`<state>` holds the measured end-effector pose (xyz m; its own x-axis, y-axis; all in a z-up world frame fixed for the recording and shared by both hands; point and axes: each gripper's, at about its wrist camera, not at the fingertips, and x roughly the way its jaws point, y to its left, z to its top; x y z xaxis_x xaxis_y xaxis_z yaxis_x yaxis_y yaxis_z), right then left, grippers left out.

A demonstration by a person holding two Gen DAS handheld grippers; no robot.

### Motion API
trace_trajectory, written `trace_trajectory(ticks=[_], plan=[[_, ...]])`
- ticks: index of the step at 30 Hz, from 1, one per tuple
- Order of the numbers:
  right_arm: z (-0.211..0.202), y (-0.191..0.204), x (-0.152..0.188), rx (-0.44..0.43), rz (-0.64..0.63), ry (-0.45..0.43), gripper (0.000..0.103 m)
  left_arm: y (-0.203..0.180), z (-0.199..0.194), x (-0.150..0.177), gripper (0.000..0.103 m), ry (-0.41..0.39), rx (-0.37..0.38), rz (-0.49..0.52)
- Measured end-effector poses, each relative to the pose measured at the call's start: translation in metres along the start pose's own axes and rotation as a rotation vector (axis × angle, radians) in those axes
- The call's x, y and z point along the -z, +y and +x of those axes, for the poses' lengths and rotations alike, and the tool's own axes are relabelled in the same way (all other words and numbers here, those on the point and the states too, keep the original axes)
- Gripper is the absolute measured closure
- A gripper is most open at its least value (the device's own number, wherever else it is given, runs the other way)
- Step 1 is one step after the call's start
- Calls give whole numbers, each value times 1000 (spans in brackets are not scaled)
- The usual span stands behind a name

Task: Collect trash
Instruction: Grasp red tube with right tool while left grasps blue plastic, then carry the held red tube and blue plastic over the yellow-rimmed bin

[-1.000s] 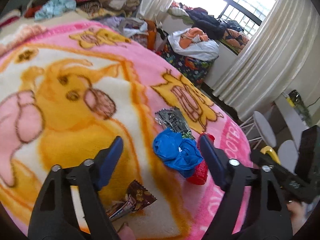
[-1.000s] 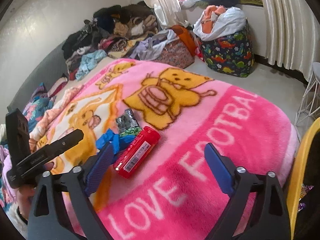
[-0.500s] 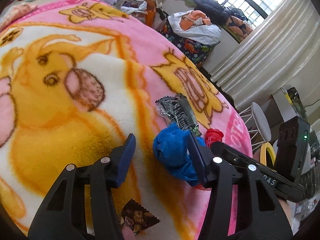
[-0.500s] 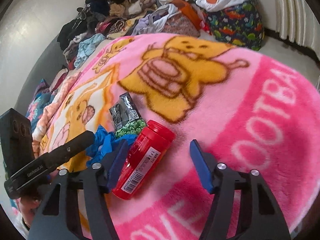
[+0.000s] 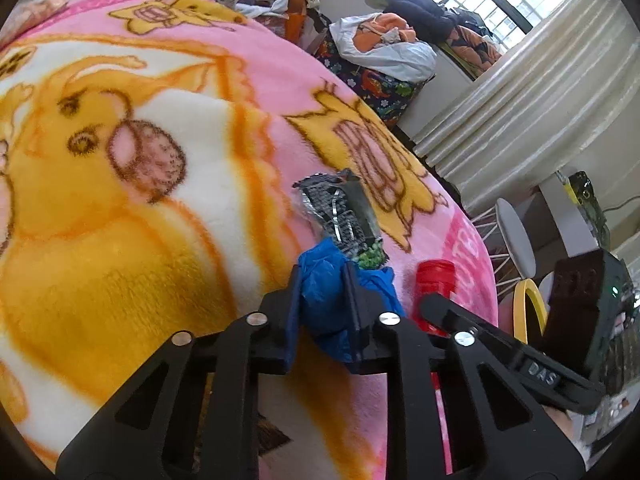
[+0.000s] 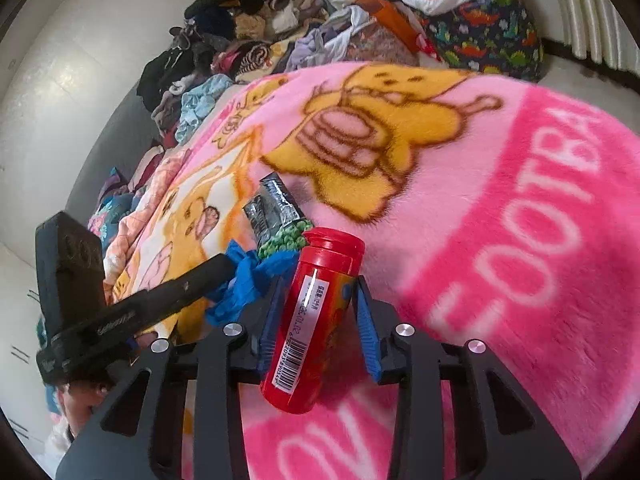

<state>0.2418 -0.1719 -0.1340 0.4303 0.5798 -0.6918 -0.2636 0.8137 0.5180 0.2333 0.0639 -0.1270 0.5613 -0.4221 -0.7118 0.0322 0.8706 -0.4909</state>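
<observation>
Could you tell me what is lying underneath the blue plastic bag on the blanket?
The crumpled blue plastic bag overlaps the near end of the silver snack wrapper, which lies on the pink blanket. Whatever else lies beneath the bag is covered.

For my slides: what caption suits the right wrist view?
Right claw closing around red bottle on pink blanket.

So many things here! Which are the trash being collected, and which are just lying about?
Trash: blue plastic wad in the left gripper; red tube between the right gripper's jaws; silver snack wrapper.

Lying about: clothes pile; pink blanket; dinosaur-print bag.
</observation>
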Motion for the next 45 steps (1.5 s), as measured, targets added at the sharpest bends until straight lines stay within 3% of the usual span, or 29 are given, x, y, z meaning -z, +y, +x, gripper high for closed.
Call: trace_trajectory(ticks=[17,45], plan=[[-84,12,29,73,-96,-168,71,-65,-35,26,98,-114,8,143],[-191,-27,42,137,-12,-369,71,-159,-45,58,98,-126,53,297]])
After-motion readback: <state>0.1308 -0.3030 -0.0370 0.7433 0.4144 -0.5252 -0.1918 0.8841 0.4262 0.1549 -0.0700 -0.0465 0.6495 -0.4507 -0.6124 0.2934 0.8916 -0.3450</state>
